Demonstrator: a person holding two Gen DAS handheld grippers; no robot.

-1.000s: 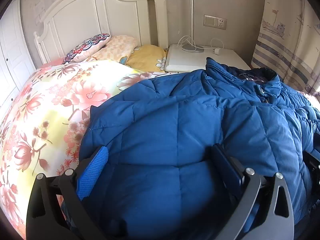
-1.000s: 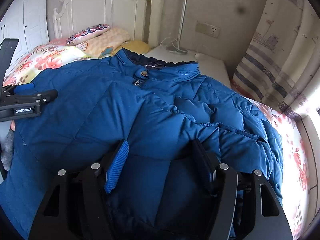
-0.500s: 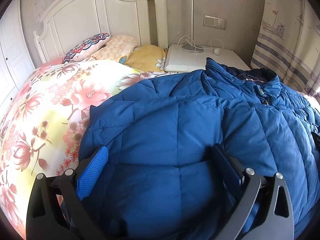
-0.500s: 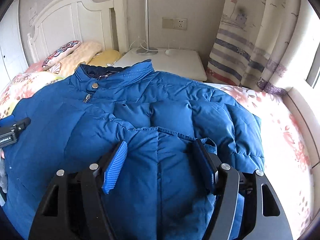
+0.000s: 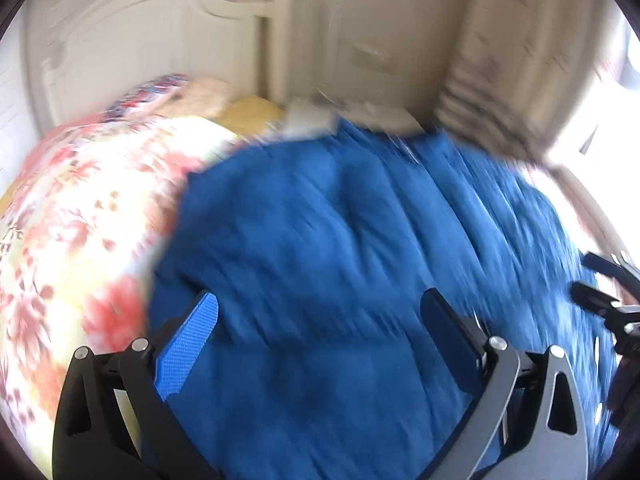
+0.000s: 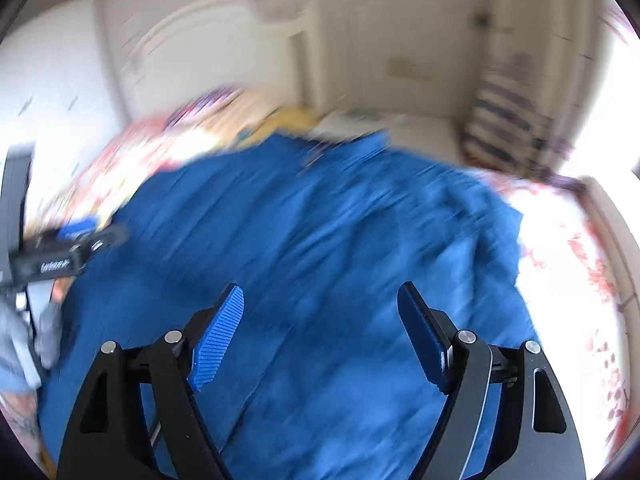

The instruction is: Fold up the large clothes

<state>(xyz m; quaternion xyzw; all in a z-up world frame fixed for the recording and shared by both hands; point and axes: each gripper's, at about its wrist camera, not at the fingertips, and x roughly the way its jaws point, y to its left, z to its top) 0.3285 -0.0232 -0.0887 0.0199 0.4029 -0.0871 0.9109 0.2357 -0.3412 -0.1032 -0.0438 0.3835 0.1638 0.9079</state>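
Both views were blurred; in the left wrist view the left gripper (image 5: 320,312) stood with jaws wide, empty, over the blue jacket (image 5: 340,240) spread on the floral bed (image 5: 80,220). In the right wrist view the right gripper (image 6: 320,304) had just been opening its jaws, nothing pinched between them, above the jacket (image 6: 320,232).

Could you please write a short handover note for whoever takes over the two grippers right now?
Left gripper: open, nothing pinched, above the blue padded jacket.
Right gripper: its jaws have just been opening; open, with only jacket fabric below them.
The jacket lies spread on the floral bedspread, collar toward the headboard.
Done: both frames are blurred, so the fold so far cannot be told.
Left: finish folding the jacket.
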